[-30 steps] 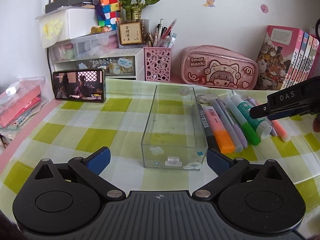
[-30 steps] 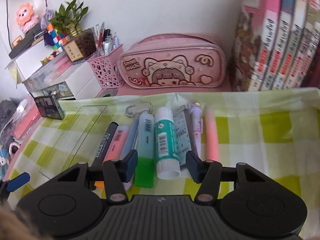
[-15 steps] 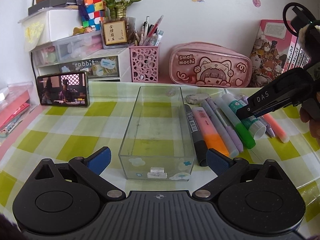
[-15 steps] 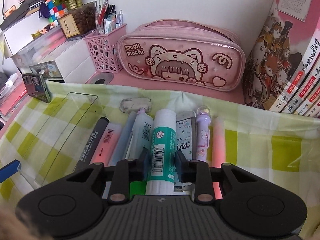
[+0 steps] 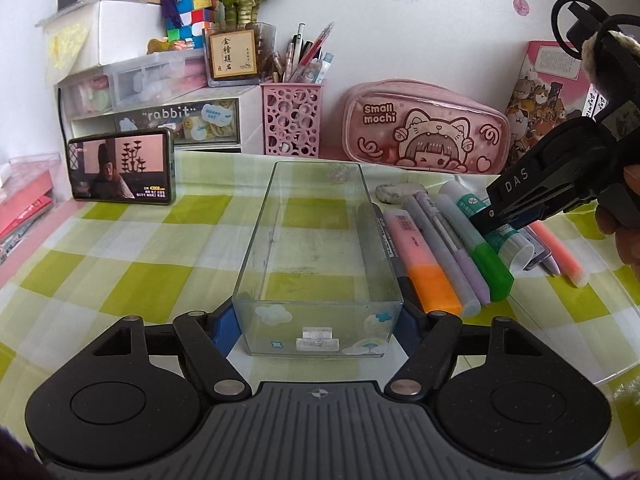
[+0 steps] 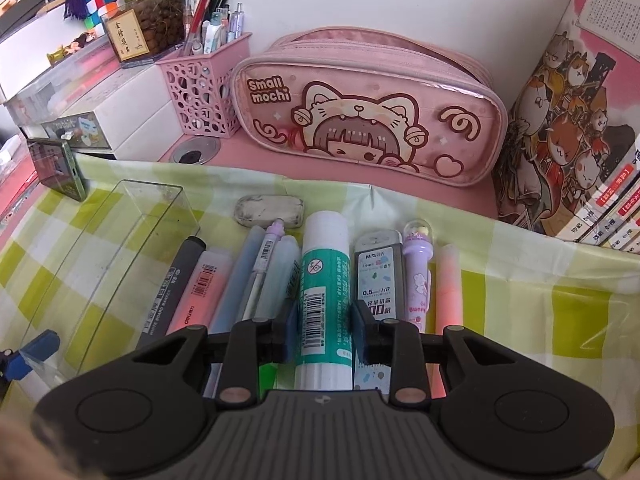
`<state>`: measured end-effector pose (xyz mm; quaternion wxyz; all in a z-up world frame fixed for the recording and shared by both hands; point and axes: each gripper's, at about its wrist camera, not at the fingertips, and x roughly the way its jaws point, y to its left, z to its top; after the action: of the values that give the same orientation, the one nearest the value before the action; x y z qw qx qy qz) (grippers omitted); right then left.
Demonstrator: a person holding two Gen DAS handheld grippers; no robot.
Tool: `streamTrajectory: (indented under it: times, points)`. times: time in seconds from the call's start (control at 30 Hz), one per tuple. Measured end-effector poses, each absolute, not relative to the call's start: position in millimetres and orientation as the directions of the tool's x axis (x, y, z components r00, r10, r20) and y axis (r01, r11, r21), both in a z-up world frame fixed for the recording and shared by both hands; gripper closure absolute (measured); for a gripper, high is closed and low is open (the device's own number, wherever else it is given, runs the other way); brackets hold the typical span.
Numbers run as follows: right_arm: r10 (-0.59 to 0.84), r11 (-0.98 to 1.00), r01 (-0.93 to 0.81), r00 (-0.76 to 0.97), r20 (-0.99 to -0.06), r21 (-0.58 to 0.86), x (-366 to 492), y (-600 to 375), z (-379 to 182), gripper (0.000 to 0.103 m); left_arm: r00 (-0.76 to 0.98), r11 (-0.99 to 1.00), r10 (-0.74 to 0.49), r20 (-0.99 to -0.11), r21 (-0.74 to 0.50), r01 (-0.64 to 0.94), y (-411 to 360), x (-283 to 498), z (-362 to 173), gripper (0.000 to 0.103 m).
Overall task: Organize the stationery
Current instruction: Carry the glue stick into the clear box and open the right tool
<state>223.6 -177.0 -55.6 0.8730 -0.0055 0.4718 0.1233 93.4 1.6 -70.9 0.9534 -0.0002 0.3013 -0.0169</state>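
A clear plastic tray (image 5: 320, 280) lies lengthwise on the green checked cloth and holds nothing. My left gripper (image 5: 318, 322) is shut on its near end, one blue pad on each side wall. To its right lies a row of stationery: a black marker (image 6: 172, 280), an orange highlighter (image 5: 424, 256), pens, and a white and green glue stick (image 6: 325, 292). My right gripper (image 6: 325, 328) is shut on the glue stick, which still lies in the row. In the left wrist view the right gripper (image 5: 516, 216) reaches in from the right.
A grey eraser (image 6: 269, 210) lies behind the row. A pink pencil case (image 5: 426, 128), a pink pen holder (image 5: 291, 120), drawer boxes and a phone (image 5: 120, 166) stand along the back. Books (image 6: 568, 128) stand at the right.
My left gripper moved forward and closed on the tray's near end. My right gripper came down over the glue stick and closed on it.
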Motion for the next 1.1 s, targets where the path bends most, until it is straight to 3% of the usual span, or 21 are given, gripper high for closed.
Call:
streamTrajectory:
  times: [0.33, 0.57, 0.87, 1.1]
  points:
    - [0.378, 0.912, -0.083, 0.551, -0.744, 0.402, 212.4, -214.4, -59.1, 0.077, 0.819, 1.0, -0.021, -0.573, -0.006, 0.021, 2.2, 90.4, -71.2, 0.03]
    - [0.401, 0.893, -0.078, 0.585, -0.704, 0.444, 209.5, -213.0, -42.3, 0.077, 0.819, 1.0, -0.021, -0.573, -0.005, 0.023, 2.7, 89.6, -71.4, 0.03]
    - [0.589, 0.789, -0.181, 0.49, -0.642, 0.587, 211.3, -159.9, -23.8, 0.076, 0.819, 1.0, -0.025, -0.574, -0.004, 0.028, 1.6, 89.1, -71.5, 0.03]
    - [0.559, 0.829, -0.245, 0.407, -0.722, 0.503, 227.0, -97.0, -25.8, 0.076, 0.819, 1.0, -0.027, -0.574, -0.004, 0.03, 1.5, 89.4, -71.4, 0.03]
